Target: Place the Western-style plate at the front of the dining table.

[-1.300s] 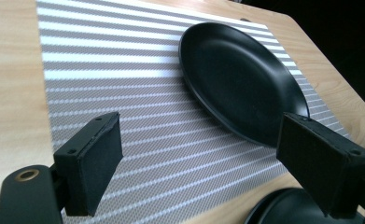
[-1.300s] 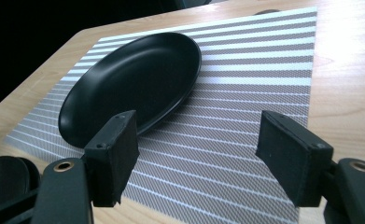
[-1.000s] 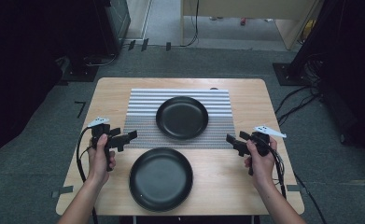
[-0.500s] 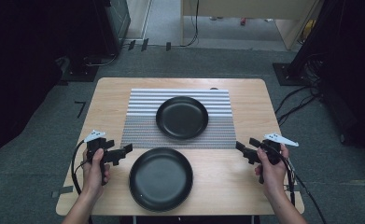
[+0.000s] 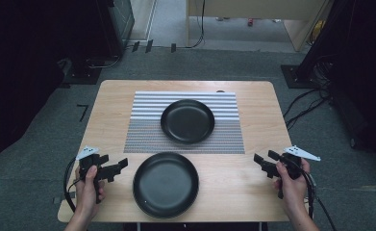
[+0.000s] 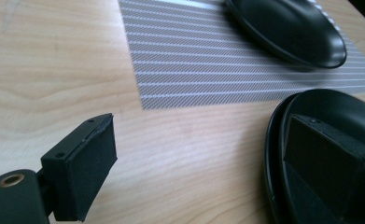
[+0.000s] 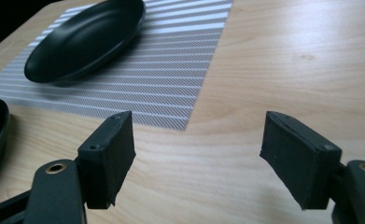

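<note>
A: A pale wooden table (image 5: pixel 253 187) stands on grey carpet in a dark room, with cables on the floor beyond its far edge. A grey striped mat (image 5: pixel 142 120) covers the far middle of the table, and one black plate (image 5: pixel 187 121) sits on it.

B: And the other plate?

A: The nearer black plate (image 5: pixel 165 184) lies on bare wood at the near edge, about midway along it, just clear of the mat. In the left claw's view its rim looks doubled, so it could be two plates stacked, though I cannot tell for sure.

B: Where are the claws?

A: The left claw (image 5: pixel 119 166) hangs near the near-left corner, released, jaws wide apart, pointing at the nearer plate's left rim; in its own view (image 6: pixel 194 172) one jaw already stands over that rim. The right claw (image 5: pixel 262 161) is toward the near-right corner, also released and holding nothing, well apart from the plate; its own view (image 7: pixel 196 158) looks over bare wood toward the mat.

B: So which step is this?

A: I'd judge it the approach, before any grip, with both claws aimed inward at the nearer plate.

B: Next?

A: Probably the left claw slides in so the rim sits between its jaws, then clenches. The rim is thin and glossy, so it wants a deep, square bite.
</note>
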